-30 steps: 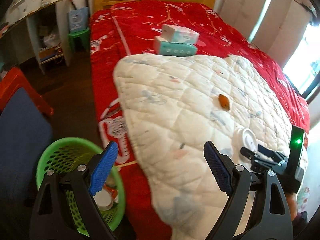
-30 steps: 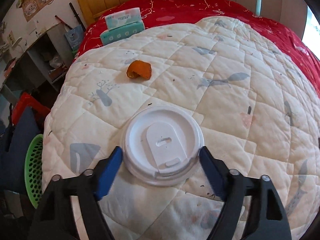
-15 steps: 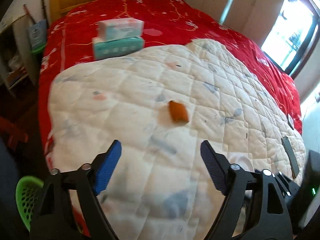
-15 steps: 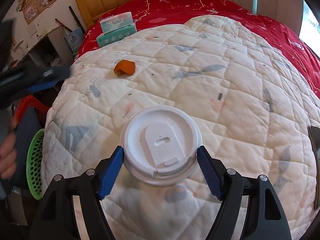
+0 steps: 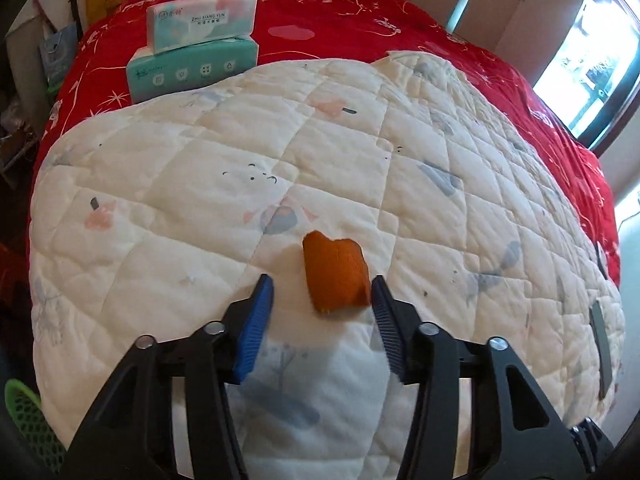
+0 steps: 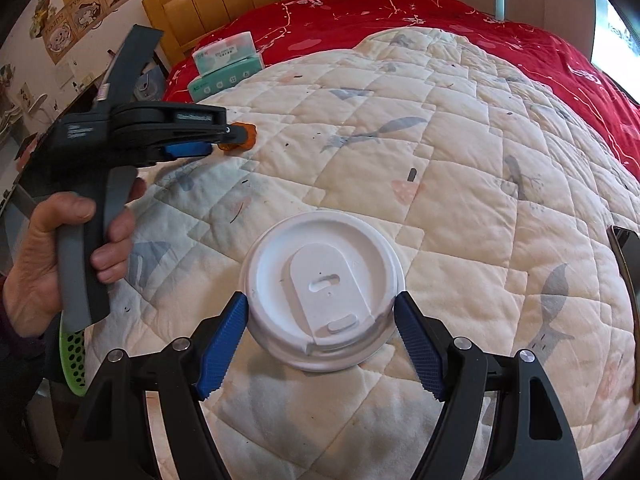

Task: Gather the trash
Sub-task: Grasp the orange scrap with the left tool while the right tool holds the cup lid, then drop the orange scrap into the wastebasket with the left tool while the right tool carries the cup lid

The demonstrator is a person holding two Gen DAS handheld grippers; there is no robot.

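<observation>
An orange peel (image 5: 335,276) lies on the white quilt (image 5: 200,184). My left gripper (image 5: 322,294) is open around it, the right pad close to the peel, the left pad apart from it. In the right wrist view the left gripper (image 6: 224,138) shows side-on at the peel (image 6: 247,136). A white paper cup with a lid (image 6: 324,288) stands on the quilt (image 6: 460,184). My right gripper (image 6: 322,312) is shut on it, both blue pads against the lid rim.
Two tissue packs (image 5: 196,48) lie stacked on the red bedspread (image 5: 360,20) behind the quilt. A green mesh basket (image 6: 74,350) stands on the floor at the bed's left; its rim shows in the left wrist view (image 5: 20,408). A dark flat object (image 5: 600,344) lies near the quilt's right edge.
My left gripper swung from above the green basket over the bed to the orange peel, and its jaws have narrowed around it. My right gripper closed on the lidded cup.
</observation>
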